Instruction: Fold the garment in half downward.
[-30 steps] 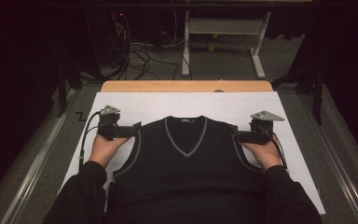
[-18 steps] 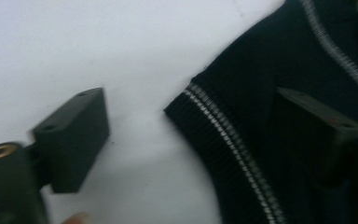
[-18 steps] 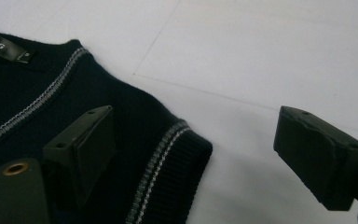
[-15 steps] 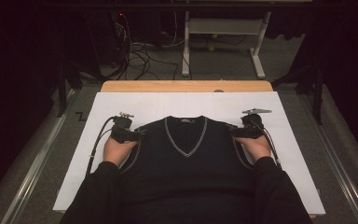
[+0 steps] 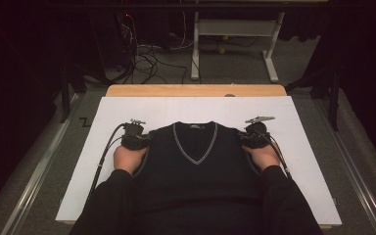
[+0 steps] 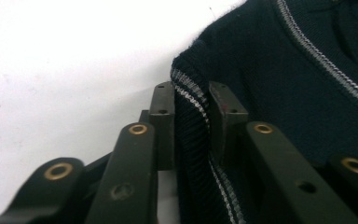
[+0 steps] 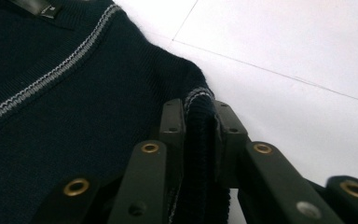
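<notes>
We have the soft, limp sweater vest pinched at both armhole edges, left hand-held gripper and right hand-held gripper each clamped on ribbing; probably light.

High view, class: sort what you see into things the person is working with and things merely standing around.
In use:
- dark navy knitted V-neck vest with grey-striped trim
- left claw, shut on the vest's armhole edge
- right claw, shut on the other armhole edge
- white sheet covering the table

Standing around:
- white metal frame on the floor behind
- tangle of black cables
</notes>
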The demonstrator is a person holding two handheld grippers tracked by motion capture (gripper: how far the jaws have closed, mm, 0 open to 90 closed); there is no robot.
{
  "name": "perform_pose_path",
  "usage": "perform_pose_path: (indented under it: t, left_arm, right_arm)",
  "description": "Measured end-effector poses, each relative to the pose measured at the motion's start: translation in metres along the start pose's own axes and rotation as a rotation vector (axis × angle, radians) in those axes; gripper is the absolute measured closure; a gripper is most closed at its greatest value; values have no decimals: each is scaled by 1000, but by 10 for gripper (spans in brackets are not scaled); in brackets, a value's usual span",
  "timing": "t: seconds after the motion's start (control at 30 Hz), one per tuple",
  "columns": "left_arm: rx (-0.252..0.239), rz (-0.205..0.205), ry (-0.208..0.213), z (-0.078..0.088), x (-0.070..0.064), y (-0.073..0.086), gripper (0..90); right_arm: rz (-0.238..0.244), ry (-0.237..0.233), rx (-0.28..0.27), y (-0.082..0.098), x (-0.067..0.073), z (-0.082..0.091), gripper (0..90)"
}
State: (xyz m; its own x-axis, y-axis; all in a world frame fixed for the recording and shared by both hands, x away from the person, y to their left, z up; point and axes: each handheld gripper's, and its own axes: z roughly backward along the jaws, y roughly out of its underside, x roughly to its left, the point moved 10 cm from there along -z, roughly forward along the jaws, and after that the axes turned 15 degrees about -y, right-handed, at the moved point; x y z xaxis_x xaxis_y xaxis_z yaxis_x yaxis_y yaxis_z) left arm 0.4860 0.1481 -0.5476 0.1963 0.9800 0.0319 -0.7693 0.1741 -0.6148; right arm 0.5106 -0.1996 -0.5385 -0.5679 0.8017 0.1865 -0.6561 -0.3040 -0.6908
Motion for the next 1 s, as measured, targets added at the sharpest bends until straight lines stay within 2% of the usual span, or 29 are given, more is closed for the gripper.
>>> perform_pose_path:
  t: [0.07,0.1,0.17,0.23,0.27,0.33,0.37,0.47,0.7,0.83,0.9,1.0]
  left_arm:
    - [-30,-7,-17,3,4,-4,709]
    - [-50,-10,-25,6,6,-8,709]
    - [-94,0,-24,15,9,-20,709]
    - [-158,2,-24,27,9,-35,710]
    - [-189,1,-25,33,9,-42,711]
    - [-249,-9,-40,46,6,-56,710]
    - [-274,-7,-43,52,5,-61,710]
    - [-348,22,-27,67,5,-78,711]
    - [-471,54,-31,104,13,-114,711]
    - [-500,58,-29,118,16,-125,710]
    - [-495,54,-26,117,15,-124,709]
    - [-469,48,-9,108,11,-115,708]
  right_arm:
    - [2,14,-34,-5,-3,6,786]
    - [2,14,-34,-5,-3,6,786]
    - [2,11,-77,-12,-5,14,786]
    - [21,22,-105,-20,-5,22,786]
    - [41,38,-140,-31,-5,33,786]
    - [37,49,-177,-43,-7,44,786]
    - [37,49,-177,-43,-7,44,786]
    - [42,72,-223,-61,-8,61,786]
    - [99,97,-357,-101,-2,98,786]
    - [125,99,-410,-119,5,113,785]
    - [131,91,-423,-121,8,115,785]
    - [132,82,-403,-116,10,111,785]
